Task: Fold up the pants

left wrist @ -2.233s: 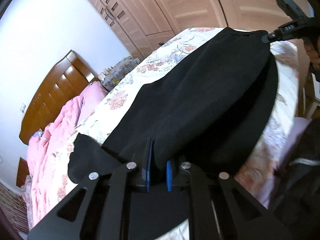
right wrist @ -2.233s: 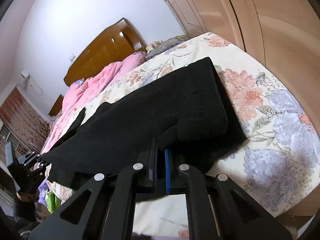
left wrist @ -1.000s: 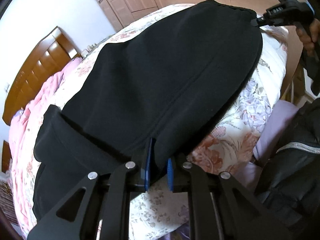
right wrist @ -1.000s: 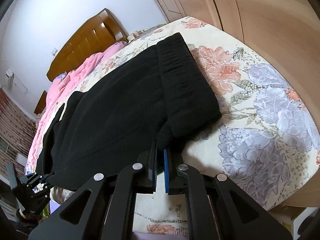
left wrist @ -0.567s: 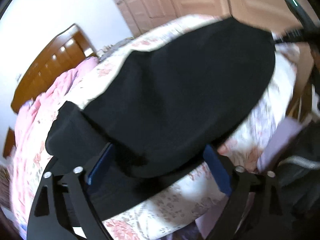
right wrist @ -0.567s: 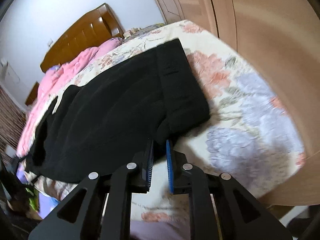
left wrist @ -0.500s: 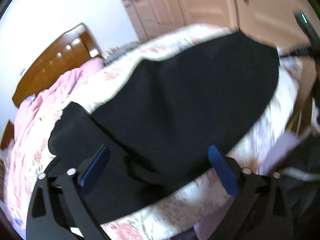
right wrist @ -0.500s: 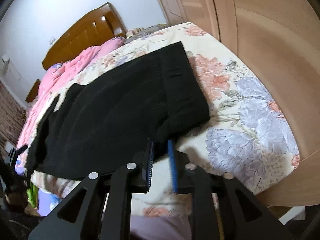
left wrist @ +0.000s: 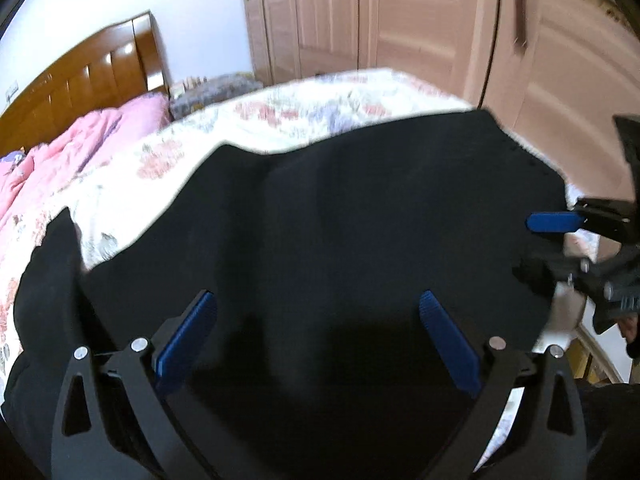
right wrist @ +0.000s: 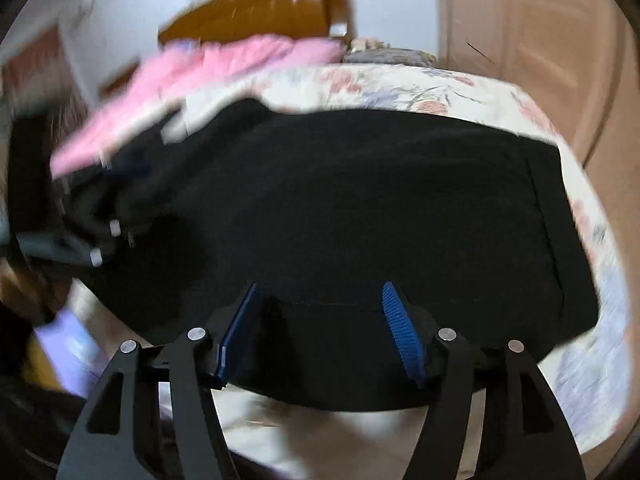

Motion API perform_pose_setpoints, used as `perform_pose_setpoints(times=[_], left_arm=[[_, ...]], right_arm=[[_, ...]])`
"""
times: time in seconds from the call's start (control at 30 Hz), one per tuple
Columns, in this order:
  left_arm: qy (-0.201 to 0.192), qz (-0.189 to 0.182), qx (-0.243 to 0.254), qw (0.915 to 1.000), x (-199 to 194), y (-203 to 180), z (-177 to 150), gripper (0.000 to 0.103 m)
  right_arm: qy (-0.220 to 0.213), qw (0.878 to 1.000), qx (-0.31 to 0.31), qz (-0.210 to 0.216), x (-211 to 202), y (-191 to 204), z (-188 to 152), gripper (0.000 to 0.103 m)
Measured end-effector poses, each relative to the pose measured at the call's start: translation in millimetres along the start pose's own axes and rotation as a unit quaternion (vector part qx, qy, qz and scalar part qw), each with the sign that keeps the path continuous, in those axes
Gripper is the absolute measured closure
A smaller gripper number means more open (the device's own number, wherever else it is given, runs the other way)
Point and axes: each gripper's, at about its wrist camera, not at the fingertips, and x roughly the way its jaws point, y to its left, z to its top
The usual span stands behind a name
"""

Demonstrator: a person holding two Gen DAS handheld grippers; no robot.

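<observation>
The black pants [left wrist: 360, 220] lie flat across the floral bed, folded over on themselves, with the waistband [right wrist: 548, 224] at the right in the right wrist view. My left gripper [left wrist: 317, 296] hangs above the near edge of the pants, open wide, with nothing pinched between its blue pads [left wrist: 188, 336]. My right gripper [right wrist: 319, 287] is over the near edge as well. Its jaws are opening and its pads are clear of the cloth. In the left wrist view the right gripper [left wrist: 536, 246] shows at the waistband end. The left gripper [right wrist: 96, 240] is a blur at the far left.
A floral sheet [left wrist: 320, 112] covers the bed. A pink quilt [left wrist: 80, 140] is heaped by the wooden headboard [left wrist: 80, 76]. Wardrobe doors [left wrist: 420, 20] stand close behind the bed's far side. A person's dark sleeve [left wrist: 612, 420] is at the lower right.
Both grippers have let go of the near edge of the pants and opened, the left first and wider. Both views have rolled and pulled back, and the pants now rest on the bed.
</observation>
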Motion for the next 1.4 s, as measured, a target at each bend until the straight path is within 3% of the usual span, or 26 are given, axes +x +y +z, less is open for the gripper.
perform_pose_setpoints(times=[0.1,0.17,0.23,0.33,0.4,0.43,0.57,0.67,0.83,1.4], left_arm=[[0.032,0.013,-0.017,0.9993,16.7,7.2,-6.4,0.002],[0.045,0.020,-0.034,0.9982,23.9,16.9,-7.0,0.002],[0.049,0.003,-0.053,0.9974,21.1,24.8,-0.6,0.002],[0.019,-0.050,-0.074,0.9958,5.2,35.8,34.8,0.002],[0.001,-0.042,-0.053,0.9978,4.6,38.0,59.7,0.002],[0.003,-0.038,-0.035,0.9987,11.8,37.8,72.9,0.002],[0.046,-0.083,-0.024,0.9952,64.3,45.9,94.9,0.002],[0.075,-0.038,-0.003,0.9965,102.0,58.3,96.1,0.002],[0.047,-0.033,0.007,0.9983,111.5,68.8,86.7,0.001],[0.029,-0.026,0.009,0.9992,119.1,67.1,90.1,0.001]], right_arm=[[0.028,0.998,-0.054,-0.017,0.2,4.1,-10.1,0.040],[0.056,0.998,-0.043,-0.001,-1.6,-5.2,-16.4,0.039],[0.058,0.998,-0.030,0.012,-9.0,-15.6,-13.6,0.040],[0.015,1.000,-0.017,-0.001,-20.7,-30.5,11.4,0.038],[-0.008,0.999,-0.033,-0.033,-18.7,-37.0,32.2,0.036],[-0.015,0.997,-0.046,-0.052,-10.8,-41.9,44.2,0.034],[0.005,0.996,-0.032,-0.080,38.9,-80.7,81.9,0.034],[0.059,0.994,-0.029,-0.084,66.6,-104.2,84.6,0.024],[0.045,0.997,-0.021,-0.050,62.3,-126.2,70.9,0.023],[0.037,0.997,-0.020,-0.066,61.7,-110.6,68.5,0.021]])
